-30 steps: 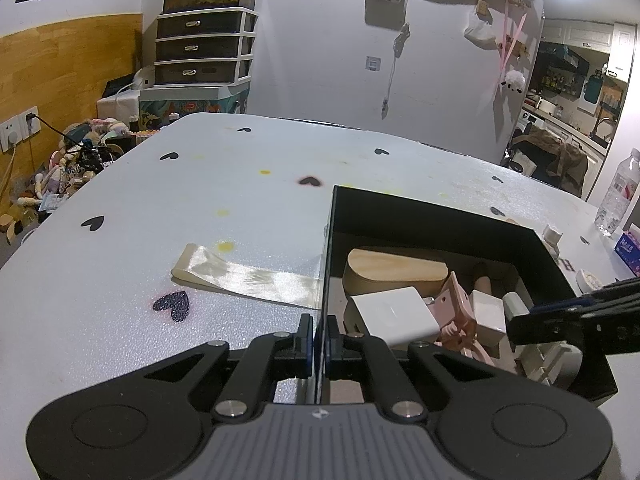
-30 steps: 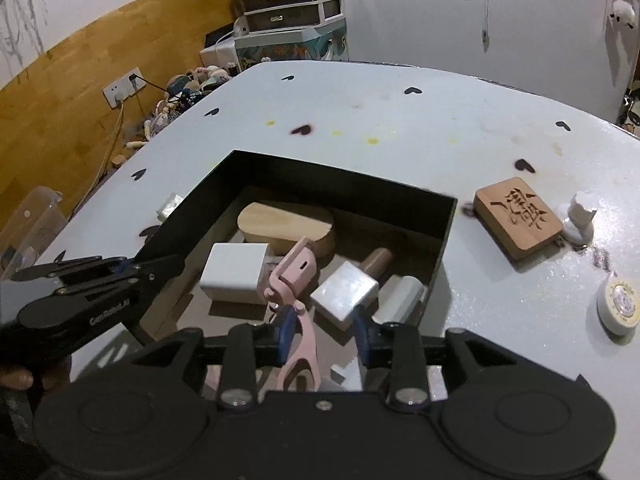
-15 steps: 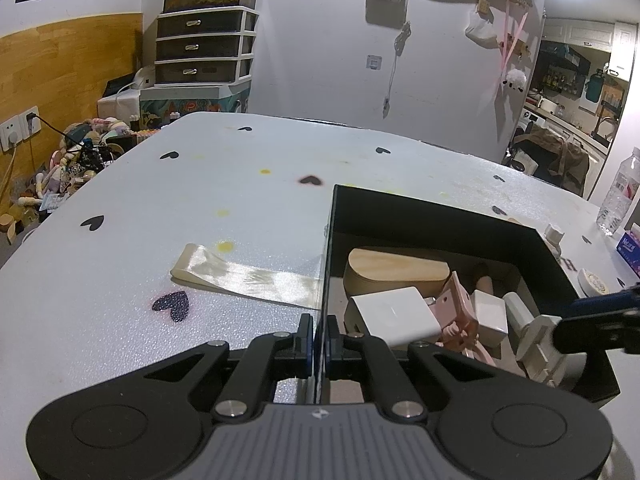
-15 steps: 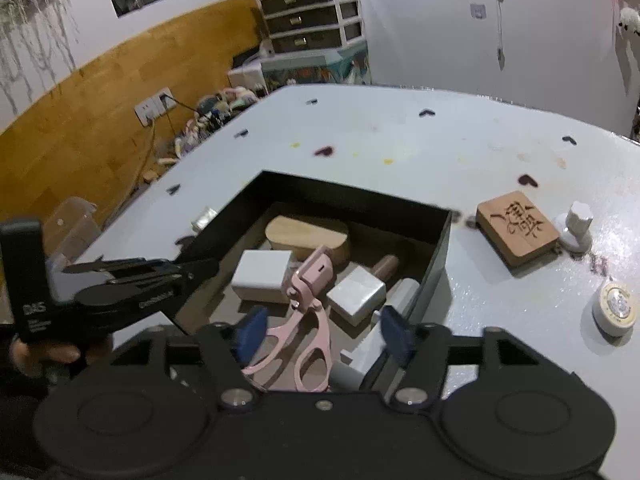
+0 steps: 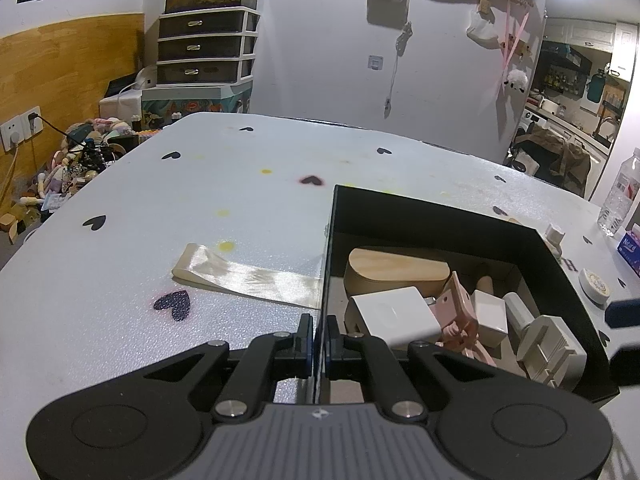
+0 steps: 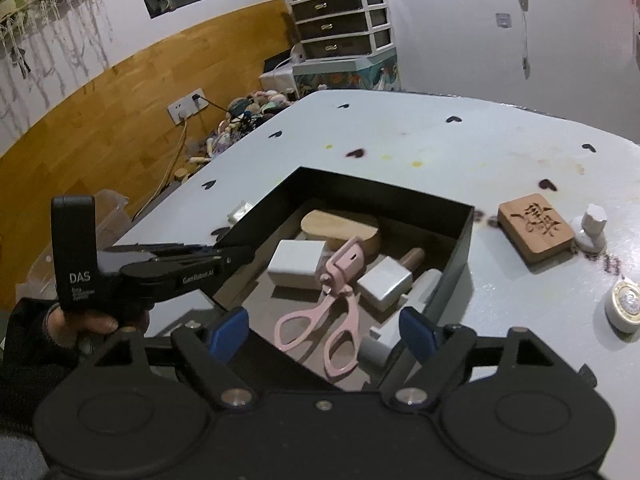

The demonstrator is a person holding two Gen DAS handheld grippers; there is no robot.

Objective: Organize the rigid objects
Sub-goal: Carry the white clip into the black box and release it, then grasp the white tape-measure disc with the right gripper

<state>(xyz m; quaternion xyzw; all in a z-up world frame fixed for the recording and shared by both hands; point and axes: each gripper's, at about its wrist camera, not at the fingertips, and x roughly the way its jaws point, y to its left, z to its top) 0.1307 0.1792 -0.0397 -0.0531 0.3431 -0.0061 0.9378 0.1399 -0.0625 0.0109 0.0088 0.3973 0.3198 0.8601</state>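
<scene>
A black open box [image 6: 460, 240] sits on the white table and holds several things: a wooden block [image 6: 340, 226], a white charger [image 6: 296, 268], a pink eyelash curler [image 6: 332, 304] and small white pieces. My left gripper [image 5: 319, 336] is shut on the box's left wall [image 5: 326, 280]; it also shows in the right wrist view [image 6: 224, 256]. My right gripper [image 6: 322, 330] is open and empty, raised above the box's near edge. On the table right of the box lie a carved wooden block [image 6: 536, 232], a white knob [image 6: 592, 228] and a round tin [image 6: 624, 306].
A shiny ribbon strip [image 5: 244, 278] lies on the table left of the box. A water bottle [image 5: 620, 196] and a blue tissue pack [image 5: 630, 246] stand at the table's right edge. Drawers [image 5: 204, 52] and floor clutter lie beyond the table's far left.
My right gripper has opened, let go of the pink eyelash curler, and pulled up and back from the box. The left gripper has stayed on the box wall.
</scene>
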